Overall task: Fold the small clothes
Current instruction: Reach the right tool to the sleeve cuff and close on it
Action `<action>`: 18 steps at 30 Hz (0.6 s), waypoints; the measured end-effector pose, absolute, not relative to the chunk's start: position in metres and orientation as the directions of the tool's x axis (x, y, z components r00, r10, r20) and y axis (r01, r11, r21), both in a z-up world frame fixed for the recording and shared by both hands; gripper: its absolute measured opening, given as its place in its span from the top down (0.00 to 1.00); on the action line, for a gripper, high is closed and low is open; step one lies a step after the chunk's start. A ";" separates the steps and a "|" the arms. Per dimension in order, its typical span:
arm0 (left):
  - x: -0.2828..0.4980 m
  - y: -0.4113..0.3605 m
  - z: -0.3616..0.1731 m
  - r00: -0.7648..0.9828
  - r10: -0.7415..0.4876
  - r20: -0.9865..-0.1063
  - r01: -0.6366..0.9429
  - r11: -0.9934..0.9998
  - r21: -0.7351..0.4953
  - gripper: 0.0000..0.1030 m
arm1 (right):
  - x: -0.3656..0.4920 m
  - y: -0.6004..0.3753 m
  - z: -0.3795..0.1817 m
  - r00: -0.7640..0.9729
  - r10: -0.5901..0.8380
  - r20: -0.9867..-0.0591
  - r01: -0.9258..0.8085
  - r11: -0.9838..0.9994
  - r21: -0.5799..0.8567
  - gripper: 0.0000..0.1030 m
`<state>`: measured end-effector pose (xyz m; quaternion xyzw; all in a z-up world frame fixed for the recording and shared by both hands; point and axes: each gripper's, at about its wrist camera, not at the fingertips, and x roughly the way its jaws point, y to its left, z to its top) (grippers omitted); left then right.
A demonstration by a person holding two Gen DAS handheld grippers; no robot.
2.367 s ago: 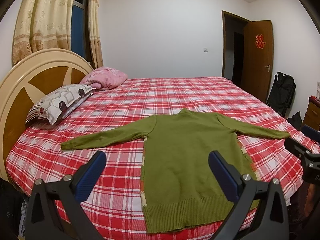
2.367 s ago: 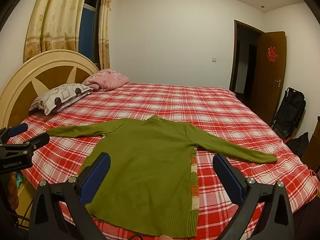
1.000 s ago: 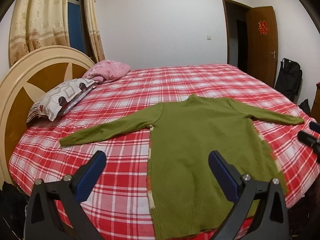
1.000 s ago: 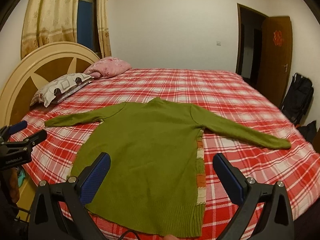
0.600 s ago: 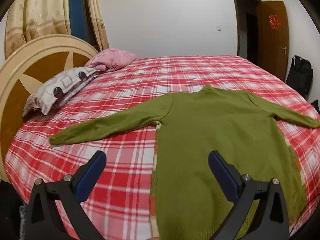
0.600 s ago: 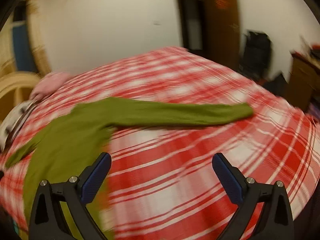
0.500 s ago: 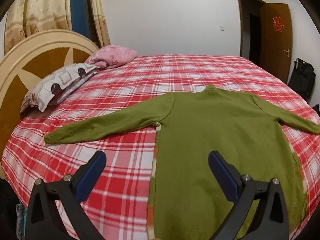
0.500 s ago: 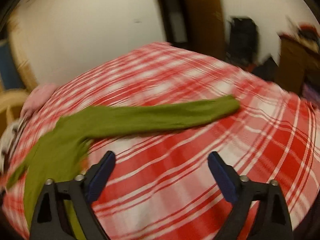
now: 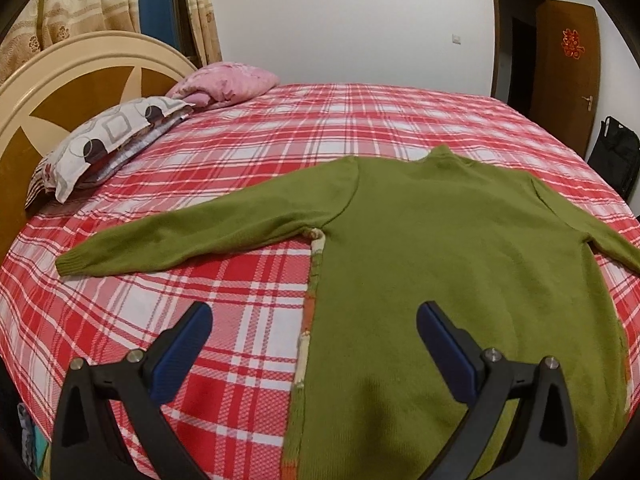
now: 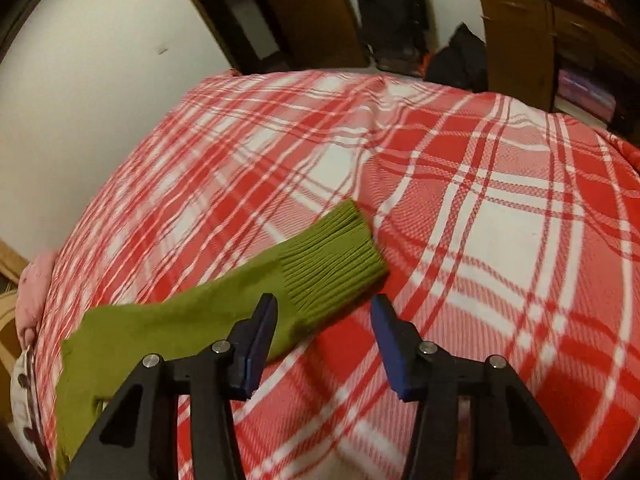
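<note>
A green sweater (image 9: pixel 440 264) lies flat on the red plaid bed (image 9: pixel 320 128), back side up, both sleeves spread out. My left gripper (image 9: pixel 312 336) is open and empty, hovering over the sweater's left side seam near the hem. In the right wrist view the ribbed cuff of the right sleeve (image 10: pixel 332 256) lies just ahead of my right gripper (image 10: pixel 324 320). That gripper is open, jaws partly narrowed, low over the bed, with its left finger (image 10: pixel 260 332) over the sleeve. It holds nothing.
A patterned pillow (image 9: pixel 108 140) and a pink pillow (image 9: pixel 228 84) lie by the round headboard (image 9: pixel 76 80) at the left. A brown door (image 9: pixel 568 64), black bags (image 10: pixel 392 12) and a wooden cabinet (image 10: pixel 532 32) stand beyond the bed's far side.
My right gripper has swung right and dropped toward the right sleeve's cuff, its jaws narrowing. My left gripper has moved forward and lower over the sweater's left side.
</note>
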<state>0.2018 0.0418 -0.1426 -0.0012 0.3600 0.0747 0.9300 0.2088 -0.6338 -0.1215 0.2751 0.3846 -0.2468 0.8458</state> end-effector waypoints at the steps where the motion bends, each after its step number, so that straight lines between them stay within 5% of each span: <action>1: 0.203 0.041 -0.144 0.729 0.143 -0.670 -0.138 0.989 0.061 0.00 | 0.211 -0.636 -0.123 0.576 -0.214 -0.789 0.635 0.725 0.267 0.52; 4: 0.209 0.038 -0.146 0.727 0.138 -0.673 -0.130 0.990 0.063 0.00 | 0.221 -0.643 -0.128 0.563 -0.234 -0.793 0.652 0.716 0.251 0.57; 6: 0.211 0.037 -0.145 0.731 0.128 -0.671 -0.118 0.991 0.060 0.00 | 0.226 -0.647 -0.130 0.556 -0.249 -0.793 0.658 0.715 0.237 0.83; 8: 0.212 0.035 -0.143 0.737 0.107 -0.667 -0.101 0.994 0.049 0.00 | 0.230 -0.649 -0.130 0.575 -0.236 -0.784 0.644 0.721 0.255 0.89; 18: 0.210 0.027 -0.132 0.771 0.037 -0.636 -0.043 0.999 0.006 0.00 | 0.265 -0.562 -0.063 0.735 -0.212 -0.644 0.416 0.891 0.181 0.91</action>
